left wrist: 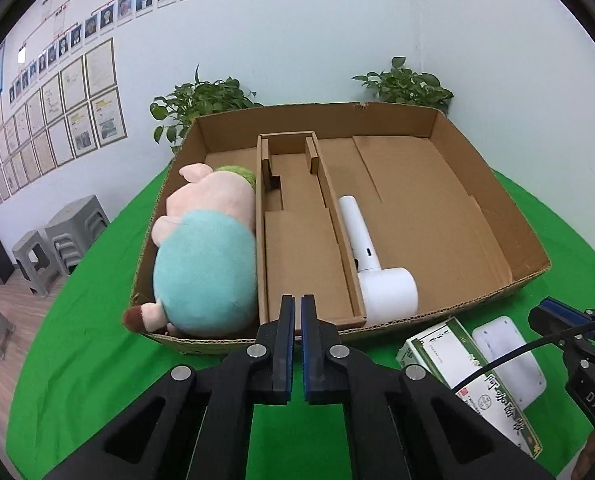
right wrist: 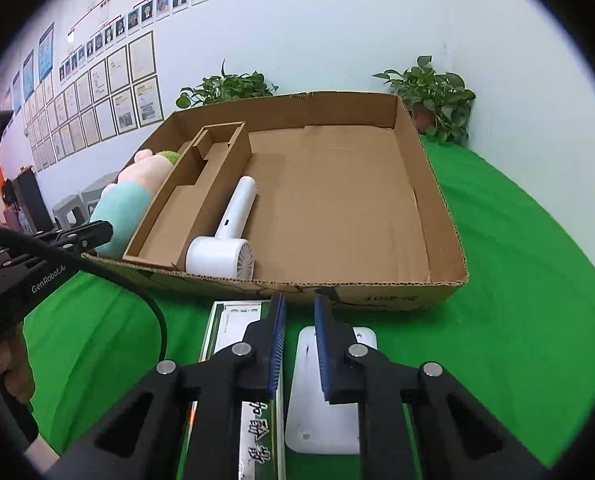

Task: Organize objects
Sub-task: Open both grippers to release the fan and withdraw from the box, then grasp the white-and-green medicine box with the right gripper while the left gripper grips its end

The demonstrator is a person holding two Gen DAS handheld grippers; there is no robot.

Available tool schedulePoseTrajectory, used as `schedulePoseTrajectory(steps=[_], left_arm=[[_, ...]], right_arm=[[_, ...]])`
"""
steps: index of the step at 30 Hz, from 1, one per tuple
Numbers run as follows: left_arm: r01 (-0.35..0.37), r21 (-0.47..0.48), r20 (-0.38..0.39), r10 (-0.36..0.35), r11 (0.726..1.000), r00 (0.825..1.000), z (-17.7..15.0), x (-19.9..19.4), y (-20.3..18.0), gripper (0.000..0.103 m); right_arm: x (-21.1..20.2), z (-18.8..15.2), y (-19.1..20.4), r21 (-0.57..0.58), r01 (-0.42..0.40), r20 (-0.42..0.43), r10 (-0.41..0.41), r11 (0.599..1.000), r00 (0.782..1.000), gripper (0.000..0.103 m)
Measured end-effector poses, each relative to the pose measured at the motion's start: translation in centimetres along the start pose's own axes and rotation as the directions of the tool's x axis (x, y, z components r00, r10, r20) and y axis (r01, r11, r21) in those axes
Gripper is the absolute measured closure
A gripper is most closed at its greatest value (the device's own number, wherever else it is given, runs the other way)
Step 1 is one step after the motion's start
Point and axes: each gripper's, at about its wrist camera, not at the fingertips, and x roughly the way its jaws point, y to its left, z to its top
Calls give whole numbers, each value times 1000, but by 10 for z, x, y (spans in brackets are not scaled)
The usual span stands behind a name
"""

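On the green bench before the cardboard tray (right wrist: 441, 216), both hand-held grippers, left (left wrist: 298, 308) and right (right wrist: 300, 308), stand narrow and empty; the light, stiff green-and-white carton (right wrist: 233, 328) seems best pinched across its narrow sides.

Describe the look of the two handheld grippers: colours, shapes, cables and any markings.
Both are black plastic. The left gripper and the right gripper each have two flat fingers lined with blue ribbed pads, on angular linkage arms with triangular cut-outs and round silver pivot pins. A black cable loops from the left unit, whose body reads "GenRobot.AI" in white; the right unit's body shows "DAS".
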Motion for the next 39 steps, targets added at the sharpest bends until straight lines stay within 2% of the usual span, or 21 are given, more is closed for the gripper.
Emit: schedulePoseTrajectory(steps=[1,2,3,4,5,6,10,18,21,24,25,27,29,30,31,33,35,37,38,39], left_arm=[[-19,-1,5,19,1000,1000,0,-1,-1,91],[-39,-5,6,39,999,999,0,-2,-1,79],[-40,-9,11,40,999,999,0,-3,0,42],[-31,-18,22,31,999,999,0,-5,2,12],[-24,-26,37,25,999,999,0,-7,3,11],[-24,-34,52,25,999,998,0,-10,4,11],[-51,-16,32,51,999,998,0,-8,5,10],[-14,-33,-12,13,999,1000,-4,-2,14,10],[57,-62,-51,-60,996,997,-6,6,19,10],[173,-92,-84,-181,981,980,-8,12,24,10],[210,-103,-93,-220,972,971,-8,14,26,10],[300,-139,-118,-317,944,941,-8,21,29,10],[393,-179,-142,-419,902,897,-7,30,27,10],[424,-191,-154,-453,885,878,-6,34,25,10],[458,-204,-179,-492,866,852,-7,41,20,10],[501,-216,-209,-541,838,815,-7,51,11,12],[554,-244,-237,-603,796,762,-13,61,1,14],[581,-281,-271,-644,764,716,-20,71,-8,18],[586,-291,-280,-653,756,704,-23,75,-11,18],[592,-304,-293,-665,746,687,-27,79,-14,19]], right_arm=[[-1,0,1,-8,-5,4,5,1000,1000,86],[-2,-1,3,-16,-2,5,2,1000,1000,67],[-2,-2,4,-26,-3,7,3,1000,1000,26],[-3,-3,4,-31,-10,16,11,999,1000,11],[-5,-4,5,-36,-12,30,13,999,999,3],[-7,-5,6,-41,-6,36,7,999,999,1],[-9,-5,5,-29,-34,33,35,999,999,1],[-16,-17,4,-21,-127,15,127,992,992,1],[-25,-28,10,-66,-184,7,185,981,983,1],[-37,-48,18,-99,-272,-32,270,957,962,1],[-39,-53,19,-99,-287,-46,284,953,958,1],[-43,-67,23,-113,-292,-72,285,950,956,1],[-46,-77,26,-129,-261,-83,251,957,964,1],[-46,-80,27,-129,-245,-87,235,961,968,1],[-45,-80,27,-126,-239,-89,229,963,969,1],[-44,-80,30,-127,-221,-91,210,967,973,3],[-41,-80,32,-140,-204,-100,191,969,976,5],[-35,-81,35,-143,-195,-127,177,970,976,22],[-33,-82,36,-154,-163,-132,143,975,981,36],[-33,-82,38,-169,-122,-119,102,978,988,44]])
